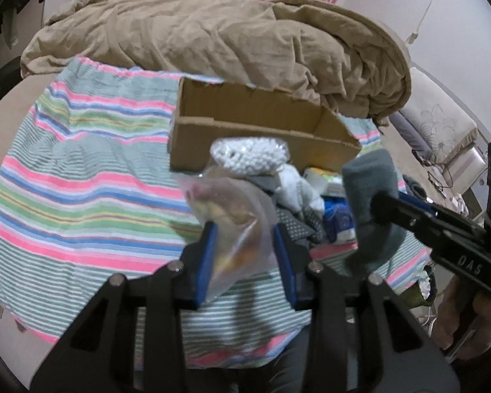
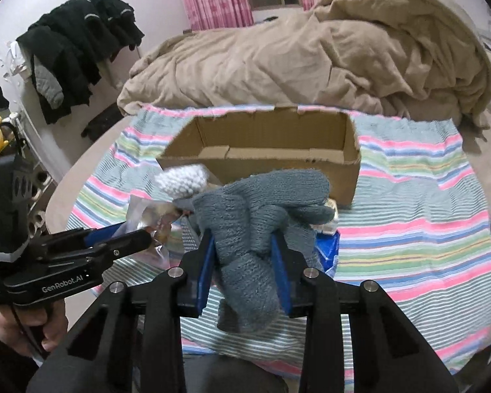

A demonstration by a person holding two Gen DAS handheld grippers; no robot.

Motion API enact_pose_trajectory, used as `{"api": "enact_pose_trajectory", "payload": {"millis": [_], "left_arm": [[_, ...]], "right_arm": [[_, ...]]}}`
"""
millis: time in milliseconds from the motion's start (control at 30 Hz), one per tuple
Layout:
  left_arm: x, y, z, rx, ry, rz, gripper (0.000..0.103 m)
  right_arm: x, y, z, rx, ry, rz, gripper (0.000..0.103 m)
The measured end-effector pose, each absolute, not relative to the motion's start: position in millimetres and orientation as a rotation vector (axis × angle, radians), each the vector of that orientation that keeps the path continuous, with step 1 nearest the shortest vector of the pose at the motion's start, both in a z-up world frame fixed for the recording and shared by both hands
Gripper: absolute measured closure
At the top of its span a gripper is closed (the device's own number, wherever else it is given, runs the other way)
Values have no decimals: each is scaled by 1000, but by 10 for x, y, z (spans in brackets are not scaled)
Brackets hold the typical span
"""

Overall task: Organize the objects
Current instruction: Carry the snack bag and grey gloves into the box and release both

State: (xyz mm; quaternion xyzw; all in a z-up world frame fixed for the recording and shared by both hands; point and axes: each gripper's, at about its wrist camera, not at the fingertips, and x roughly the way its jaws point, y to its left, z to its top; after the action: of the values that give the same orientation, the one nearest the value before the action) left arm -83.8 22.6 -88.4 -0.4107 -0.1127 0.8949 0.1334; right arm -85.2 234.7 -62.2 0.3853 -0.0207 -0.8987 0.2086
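My left gripper (image 1: pixel 245 239) is shut on a clear plastic bag (image 1: pixel 235 216) with yellowish contents, held above the striped cloth. My right gripper (image 2: pixel 244 245) is shut on a grey fuzzy glove (image 2: pixel 258 216); the glove also shows in the left wrist view (image 1: pixel 370 196). An open empty cardboard box (image 1: pixel 255 131) stands just beyond both; it also shows in the right wrist view (image 2: pixel 271 150). A bag of white beads (image 1: pixel 248 155) and a heap of small items (image 1: pixel 311 203) lie in front of the box.
A striped towel (image 1: pixel 81 180) covers the bed. A crumpled tan blanket (image 1: pixel 212 39) lies behind the box. Dark clothes (image 2: pixel 78 42) hang at the left wall. A chair (image 1: pixel 442 124) stands at the right.
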Motion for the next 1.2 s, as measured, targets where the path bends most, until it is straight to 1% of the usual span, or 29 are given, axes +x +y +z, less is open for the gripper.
{"api": "enact_pose_trajectory", "payload": {"millis": [333, 633, 933, 1200], "left_arm": [[-878, 179, -559, -1093, -346, 2610, 67], [-1203, 252, -372, -1011, -283, 2617, 67], [-1661, 139, -545, -1040, -294, 2638, 67], [-2068, 167, -792, -1086, -264, 2641, 67]], "right_arm": [[-907, 2474, -257, 995, -62, -2551, 68], [-1268, 2539, -70, 952, -37, -2588, 68], [-1796, 2566, -32, 937, -22, -2623, 68], [-2315, 2542, -286, 1009, -42, -2631, 68]]}}
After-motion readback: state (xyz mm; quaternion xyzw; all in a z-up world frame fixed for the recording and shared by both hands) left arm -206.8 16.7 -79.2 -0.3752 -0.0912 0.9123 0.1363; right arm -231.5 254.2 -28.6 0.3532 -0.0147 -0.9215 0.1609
